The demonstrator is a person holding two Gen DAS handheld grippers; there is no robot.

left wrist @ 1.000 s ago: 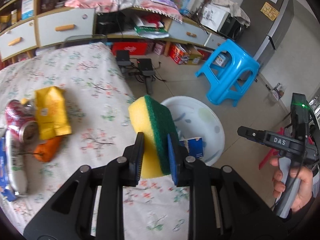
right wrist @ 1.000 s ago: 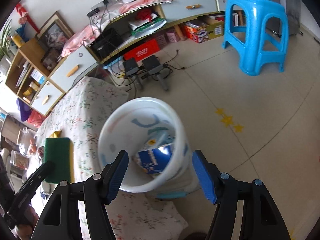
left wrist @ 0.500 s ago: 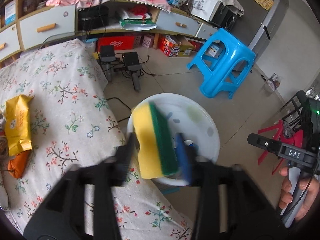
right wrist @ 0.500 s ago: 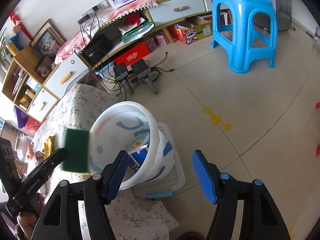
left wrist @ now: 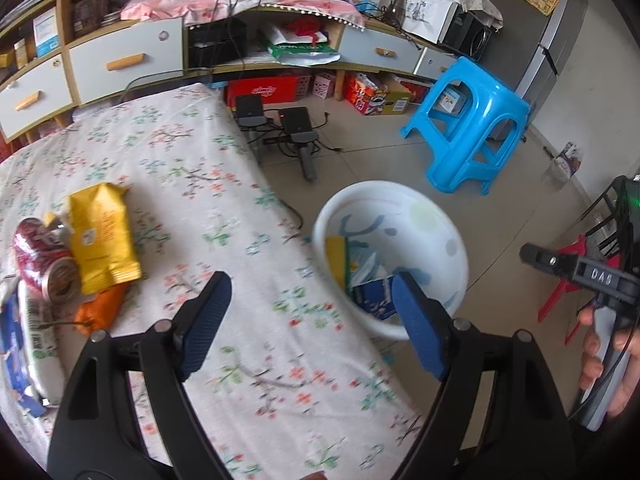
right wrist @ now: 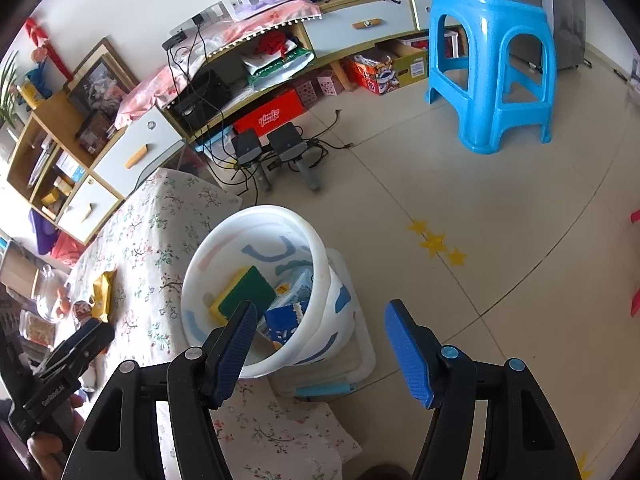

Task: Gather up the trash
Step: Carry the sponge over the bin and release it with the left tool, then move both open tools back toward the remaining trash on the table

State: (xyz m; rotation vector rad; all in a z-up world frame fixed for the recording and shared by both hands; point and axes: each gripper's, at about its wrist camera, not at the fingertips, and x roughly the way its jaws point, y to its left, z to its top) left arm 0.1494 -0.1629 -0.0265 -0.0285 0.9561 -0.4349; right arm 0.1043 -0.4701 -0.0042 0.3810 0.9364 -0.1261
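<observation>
Indoors, floral tablecloth (left wrist: pixel 192 184) beside tiled floor (right wrist: pixel 460 184), blue stool (right wrist: pixel 492 68).

Glossy plastic bucket (right wrist: pixel 320 248); rough sponge (right wrist: pixel 244 294); floral cloth tablecloth (left wrist: pixel 192 168); shiny foil packet (left wrist: pixel 102 236)

The left gripper (left wrist: pixel 310 320) angles steeply downward, its blue-padded jaws opening wide with nothing between them. The right gripper (right wrist: pixel 320 350) points down at a similar slant, jaws parted and empty. A hand (left wrist: pixel 612 364) wraps the right gripper's handle at the edge of the left wrist view; fingers (right wrist: pixel 44 450) of the other hand show beneath the left gripper's handle.
</observation>
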